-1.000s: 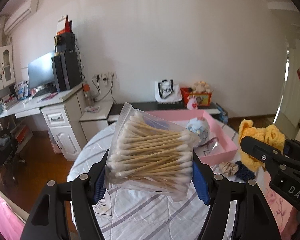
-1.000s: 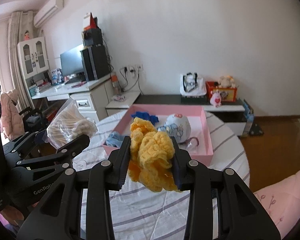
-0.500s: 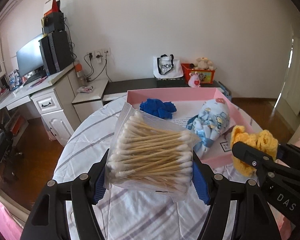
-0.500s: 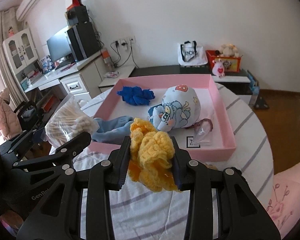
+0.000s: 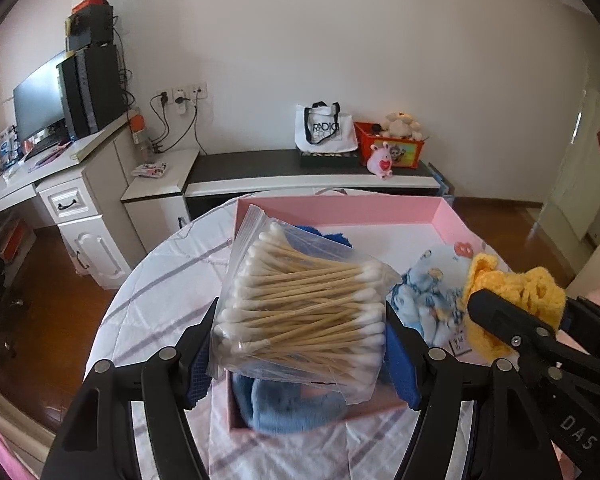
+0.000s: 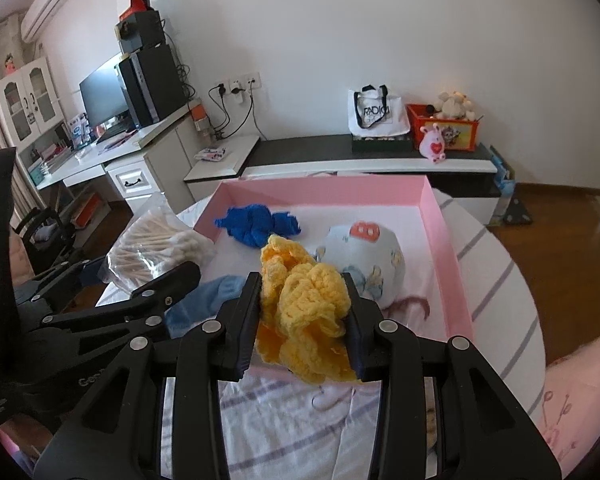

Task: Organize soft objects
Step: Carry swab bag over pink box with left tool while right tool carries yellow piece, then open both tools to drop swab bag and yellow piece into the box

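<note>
Striped white cloth covers the round table (image 6: 500, 288), nearest the cameras. Over its near edge the left gripper (image 5: 300, 344) is clamped on a clear bag of cotton swabs (image 5: 304, 312), its blue pads pressing the bag's two ends, so the bag hangs above the near left corner of the pink tray (image 6: 446, 248). Beside it, the right gripper (image 6: 302, 312) pinches a yellow crocheted piece (image 6: 304, 304) between its fingers, held above the tray's near edge.

Inside the tray, a light blue cloth (image 6: 204, 300) lies at the near left corner, below the bag. Further in sits a pale blue printed bundle (image 6: 368, 256), and toward the far left a dark blue cloth (image 6: 256, 224) lies crumpled on the tray floor.

Beyond the table runs a low dark-topped cabinet (image 6: 320, 152) with a white tote bag (image 6: 374, 114) and an orange box of plush toys (image 6: 444, 126). A white desk (image 6: 112, 156) with a monitor (image 6: 100, 100) stands to the left against the wall.
</note>
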Motion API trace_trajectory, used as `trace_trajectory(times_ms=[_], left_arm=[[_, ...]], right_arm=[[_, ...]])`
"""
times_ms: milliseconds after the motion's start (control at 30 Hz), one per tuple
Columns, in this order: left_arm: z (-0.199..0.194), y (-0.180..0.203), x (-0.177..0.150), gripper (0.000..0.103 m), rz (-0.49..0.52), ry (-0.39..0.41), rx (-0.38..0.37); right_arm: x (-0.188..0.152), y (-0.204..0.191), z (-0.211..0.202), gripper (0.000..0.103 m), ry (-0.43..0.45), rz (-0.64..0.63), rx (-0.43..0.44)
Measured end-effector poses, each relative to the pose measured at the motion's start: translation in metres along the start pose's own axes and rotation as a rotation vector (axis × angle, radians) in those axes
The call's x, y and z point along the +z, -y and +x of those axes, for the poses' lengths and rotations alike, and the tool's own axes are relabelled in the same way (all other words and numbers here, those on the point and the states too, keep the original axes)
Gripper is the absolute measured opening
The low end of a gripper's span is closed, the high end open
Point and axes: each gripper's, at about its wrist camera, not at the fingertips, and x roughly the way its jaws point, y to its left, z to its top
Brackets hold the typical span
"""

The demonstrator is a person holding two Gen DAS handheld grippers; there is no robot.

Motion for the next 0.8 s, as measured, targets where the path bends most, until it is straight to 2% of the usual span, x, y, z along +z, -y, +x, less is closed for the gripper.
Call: trace_trajectory(times_ms=[167,267,400,633,733,800], left_arm=[[0.036,-0.010,0.024,0.069,0.001,-0.013,0.009],[0.058,-0.007,0.022,0.069,-0.002,-0.040,-0.005],[0.094,-0.015,0.032,0.069,-0.017,-0.094,-0.038],[0.142,-0.026,0.051,0.070,-0.036,-0.142,-0.025],[0.153,-0.029,0.056,0.077,-0.031,-0.150,-0.053],[0.157,-0.028,0.057,0.084,-0.016,-0.150,-0.054]], right_arm=[[0.018,0.004,0.007,0.036,0.009,-0.003,-0.041],[0.030,0.007,0.014,0.036,0.005,-0.010,-0.062],[0.045,0.011,0.028,0.036,-0.017,-0.016,-0.086],[0.067,0.014,0.059,0.036,-0.063,-0.065,-0.117],[0.075,0.019,0.077,0.036,-0.094,-0.073,-0.127],[0.079,0.021,0.088,0.037,-0.113,-0.071,-0.127]])
